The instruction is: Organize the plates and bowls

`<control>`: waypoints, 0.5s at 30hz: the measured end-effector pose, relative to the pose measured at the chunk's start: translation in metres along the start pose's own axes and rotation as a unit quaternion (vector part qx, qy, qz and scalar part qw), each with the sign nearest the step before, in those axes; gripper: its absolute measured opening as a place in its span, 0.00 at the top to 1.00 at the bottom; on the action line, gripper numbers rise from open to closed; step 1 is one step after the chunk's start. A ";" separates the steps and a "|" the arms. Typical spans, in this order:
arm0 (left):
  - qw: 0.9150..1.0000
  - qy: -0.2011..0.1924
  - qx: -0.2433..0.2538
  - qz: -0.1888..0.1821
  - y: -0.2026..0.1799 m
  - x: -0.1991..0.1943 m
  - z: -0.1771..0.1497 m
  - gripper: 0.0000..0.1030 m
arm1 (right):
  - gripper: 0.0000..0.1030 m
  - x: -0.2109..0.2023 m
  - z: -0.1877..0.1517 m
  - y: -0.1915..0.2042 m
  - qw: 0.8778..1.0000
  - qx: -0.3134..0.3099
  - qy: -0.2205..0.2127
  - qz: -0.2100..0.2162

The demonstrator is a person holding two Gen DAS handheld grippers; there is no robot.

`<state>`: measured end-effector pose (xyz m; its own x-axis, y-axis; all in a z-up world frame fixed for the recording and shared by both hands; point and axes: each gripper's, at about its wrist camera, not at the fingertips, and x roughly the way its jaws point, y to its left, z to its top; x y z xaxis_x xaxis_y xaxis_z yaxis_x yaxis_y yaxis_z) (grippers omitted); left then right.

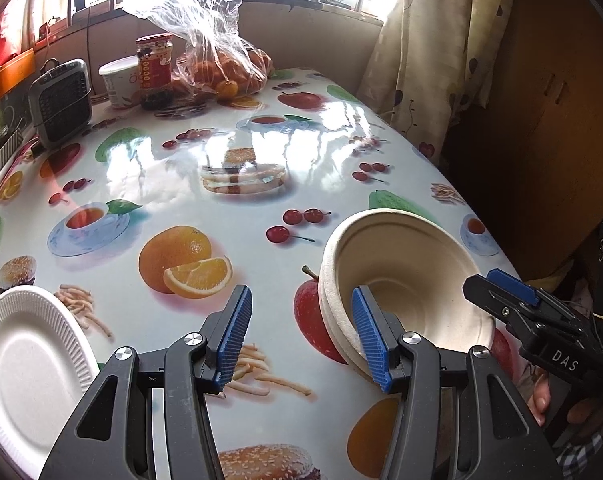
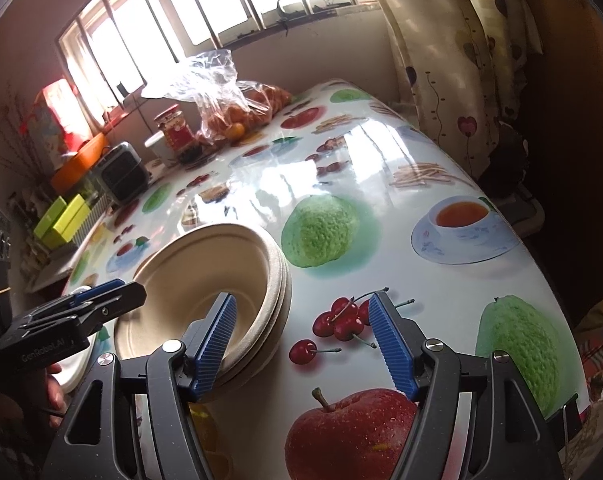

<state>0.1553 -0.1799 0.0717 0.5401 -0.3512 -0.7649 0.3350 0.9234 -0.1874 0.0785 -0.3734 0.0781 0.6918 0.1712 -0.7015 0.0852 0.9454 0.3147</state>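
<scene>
A stack of beige paper bowls (image 1: 405,272) sits on the fruit-print table, also in the right wrist view (image 2: 221,276). A white paper plate (image 1: 25,348) lies at the left front. My left gripper (image 1: 301,340) is open and empty, its right finger beside the stack's near-left rim. My right gripper (image 2: 301,340) is open and empty, its left finger at the stack's near-right rim. Each gripper shows in the other's view: the right one (image 1: 513,292) and the left one (image 2: 101,296).
At the far end stand a small grey heater (image 1: 61,104), a white tub (image 1: 119,82), a red-labelled jar (image 1: 154,72) and a plastic bag of oranges (image 1: 221,64). The table's right edge (image 1: 481,208) drops off near a curtain (image 1: 429,52).
</scene>
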 end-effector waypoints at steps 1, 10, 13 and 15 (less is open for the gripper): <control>1.000 0.000 0.000 -0.003 0.000 0.000 0.000 0.48 | 0.33 0.001 0.001 0.000 1.000 0.000 0.002 0.002; 0.999 0.014 -0.019 -0.043 0.003 0.005 -0.002 0.48 | 0.33 0.006 0.004 0.000 1.000 0.003 0.010 0.016; 0.999 0.021 -0.017 -0.044 0.002 0.009 -0.003 0.48 | 0.33 0.008 0.004 0.000 1.000 0.003 0.013 0.019; 0.998 0.029 -0.023 -0.047 0.003 0.012 -0.003 0.48 | 0.33 0.009 0.004 0.000 1.000 0.003 0.018 0.020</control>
<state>0.1605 -0.1806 0.0597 0.4617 -0.4287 -0.7765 0.3464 0.8931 -0.2871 0.0878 -0.3725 0.0740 0.6692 0.2191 -0.7101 0.0616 0.9359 0.3468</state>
